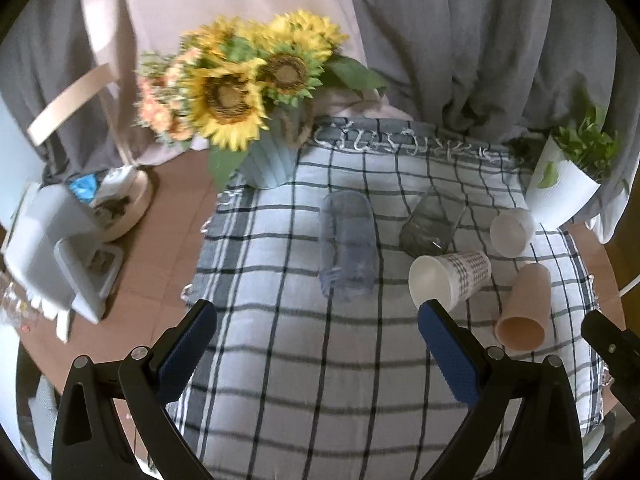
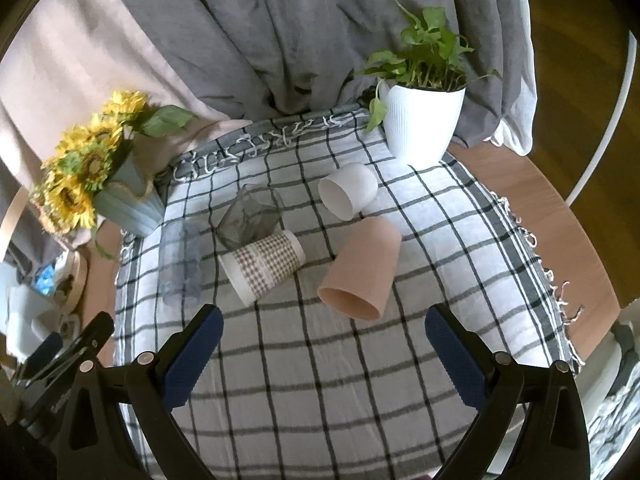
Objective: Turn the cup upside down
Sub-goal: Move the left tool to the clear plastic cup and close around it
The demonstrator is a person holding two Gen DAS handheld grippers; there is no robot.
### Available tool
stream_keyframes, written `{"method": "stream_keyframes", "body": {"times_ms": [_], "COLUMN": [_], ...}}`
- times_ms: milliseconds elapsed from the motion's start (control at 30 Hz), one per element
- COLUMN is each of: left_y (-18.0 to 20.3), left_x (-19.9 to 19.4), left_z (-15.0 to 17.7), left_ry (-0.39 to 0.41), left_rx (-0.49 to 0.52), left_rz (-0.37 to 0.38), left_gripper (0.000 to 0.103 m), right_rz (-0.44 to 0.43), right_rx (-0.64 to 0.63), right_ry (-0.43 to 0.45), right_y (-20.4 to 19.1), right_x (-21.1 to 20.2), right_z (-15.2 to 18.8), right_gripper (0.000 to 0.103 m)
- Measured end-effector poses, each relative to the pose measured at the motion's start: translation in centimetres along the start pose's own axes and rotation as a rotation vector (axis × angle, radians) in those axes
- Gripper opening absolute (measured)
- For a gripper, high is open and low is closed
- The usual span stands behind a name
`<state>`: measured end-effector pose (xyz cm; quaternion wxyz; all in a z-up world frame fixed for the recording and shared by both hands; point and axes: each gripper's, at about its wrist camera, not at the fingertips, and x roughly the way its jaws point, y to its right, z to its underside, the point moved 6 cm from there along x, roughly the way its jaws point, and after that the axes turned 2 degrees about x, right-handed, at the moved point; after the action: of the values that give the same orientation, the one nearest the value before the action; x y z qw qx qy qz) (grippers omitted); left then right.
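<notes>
Several cups lie on their sides on a checked cloth (image 1: 304, 360) (image 2: 320, 380). A clear bluish cup (image 1: 347, 249) (image 2: 181, 261), a dark glass cup (image 1: 431, 221) (image 2: 250, 216), a checked paper cup (image 1: 450, 278) (image 2: 264, 267), a white cup (image 1: 512, 230) (image 2: 348, 194) and a pink cup (image 1: 524, 308) (image 2: 362, 268). My left gripper (image 1: 318, 320) is open and empty, hovering short of the clear cup. My right gripper (image 2: 324, 324) is open and empty, just short of the pink cup's mouth.
A sunflower vase (image 1: 268, 160) (image 2: 124, 204) stands at the cloth's far left. A white potted plant (image 1: 560, 188) (image 2: 424, 120) stands at the far right. A white box and a round tray (image 1: 120, 208) sit on the wooden table to the left. Curtains hang behind.
</notes>
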<state>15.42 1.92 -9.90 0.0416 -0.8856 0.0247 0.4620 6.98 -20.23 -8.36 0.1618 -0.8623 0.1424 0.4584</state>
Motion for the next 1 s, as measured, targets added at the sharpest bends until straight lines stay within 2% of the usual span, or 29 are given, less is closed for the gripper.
{"method": "stream_keyframes", "body": {"times_ms": [200,600,1000], "left_y": [0.8,2.3,2.9], "left_x": [5.0,14.6,19.5], "left_z": [-2.1,-3.3,-3.1], "left_ry": [-0.064,-0.205,-0.245], "left_rx": [0.042,0.084,0.133], "left_rz": [0.022,0.035,0.017], "left_gripper": [0.103,0.101,0.097], "right_rz": [0.042,0.106,0.142], "right_rx": [0.021,0.057,0.072], "right_ry": [0.002,-0.101,-0.164], "right_y": [-0.6,-1.5,-2.3], "right_x": [1.9,6.6,9.3], "right_z": [-1.5,-3.5,-3.6], "right_gripper": [0.102,0.102,0.102]}}
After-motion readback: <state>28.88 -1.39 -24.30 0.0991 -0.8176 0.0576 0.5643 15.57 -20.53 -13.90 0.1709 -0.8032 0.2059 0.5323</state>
